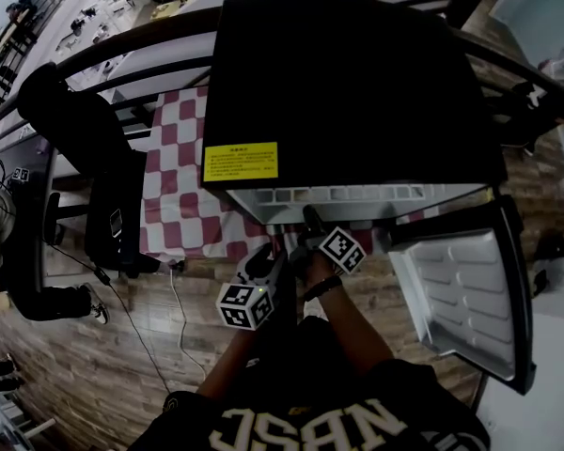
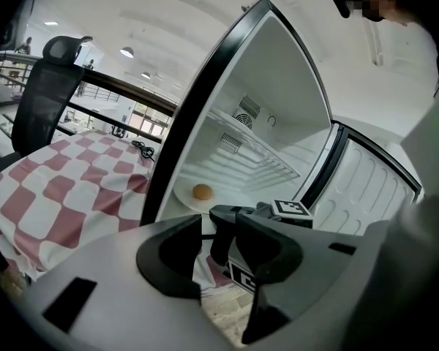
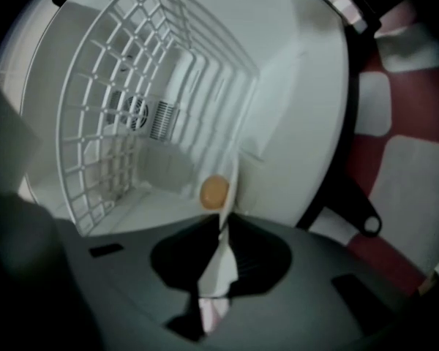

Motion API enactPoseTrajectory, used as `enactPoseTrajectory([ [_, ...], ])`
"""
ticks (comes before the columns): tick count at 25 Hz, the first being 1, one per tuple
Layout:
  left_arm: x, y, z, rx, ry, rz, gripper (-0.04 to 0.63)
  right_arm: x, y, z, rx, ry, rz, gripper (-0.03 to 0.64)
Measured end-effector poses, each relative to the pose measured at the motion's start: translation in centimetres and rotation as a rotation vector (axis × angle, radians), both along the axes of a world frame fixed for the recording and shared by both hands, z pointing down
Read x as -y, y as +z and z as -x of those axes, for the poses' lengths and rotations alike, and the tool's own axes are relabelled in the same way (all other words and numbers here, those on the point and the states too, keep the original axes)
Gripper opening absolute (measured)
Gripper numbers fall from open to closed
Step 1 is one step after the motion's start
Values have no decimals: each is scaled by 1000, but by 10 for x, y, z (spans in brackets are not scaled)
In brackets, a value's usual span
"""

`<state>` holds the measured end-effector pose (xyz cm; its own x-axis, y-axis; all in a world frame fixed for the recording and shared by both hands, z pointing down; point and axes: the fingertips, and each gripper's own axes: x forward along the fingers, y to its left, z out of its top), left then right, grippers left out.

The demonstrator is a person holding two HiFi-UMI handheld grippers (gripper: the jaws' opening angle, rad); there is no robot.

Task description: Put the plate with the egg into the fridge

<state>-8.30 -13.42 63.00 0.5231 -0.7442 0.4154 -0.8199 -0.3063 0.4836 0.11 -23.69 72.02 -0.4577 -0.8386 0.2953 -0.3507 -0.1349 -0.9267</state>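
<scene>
Large open-plan workspace or lab hall is indicated. A small fridge (image 1: 357, 92) is set on wood-plank floor (image 1: 122, 365) beside a table draped in red-and-white checked cloth (image 1: 183, 186). A black office chair (image 2: 50, 86), dark metal railing (image 2: 110, 97) and round ceiling lights (image 2: 126, 52) are seen behind.

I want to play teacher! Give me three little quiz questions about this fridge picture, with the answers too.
1. True or false: the fridge door stands open.
2. What does the right gripper pinch? A) the plate B) a cup C) nothing
3. Fill in: on the plate lies an ____.
Key: 1 true; 2 A; 3 egg.
</scene>
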Motion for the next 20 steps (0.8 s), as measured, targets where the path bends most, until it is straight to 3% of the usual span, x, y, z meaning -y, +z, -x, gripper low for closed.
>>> enactPoseTrajectory([
  [5,-2,0,4,-9,-10,2,161,11,-2,1,-57,-27,9,44],
  [8,-4,-1,6,-12,-20,5,161,11,1,3,-169,-86,43,46],
  [10,-5,-1,7,-14,-24,8,161,9,3,5,-293,-166,59,66],
  [16,-10,0,5,-35,-35,21,161,4,4,4,-790,-441,9,124],
  [20,-13,-4,-1,-32,-32,10,161,-2,5,-5,-983,-530,-4,149],
])
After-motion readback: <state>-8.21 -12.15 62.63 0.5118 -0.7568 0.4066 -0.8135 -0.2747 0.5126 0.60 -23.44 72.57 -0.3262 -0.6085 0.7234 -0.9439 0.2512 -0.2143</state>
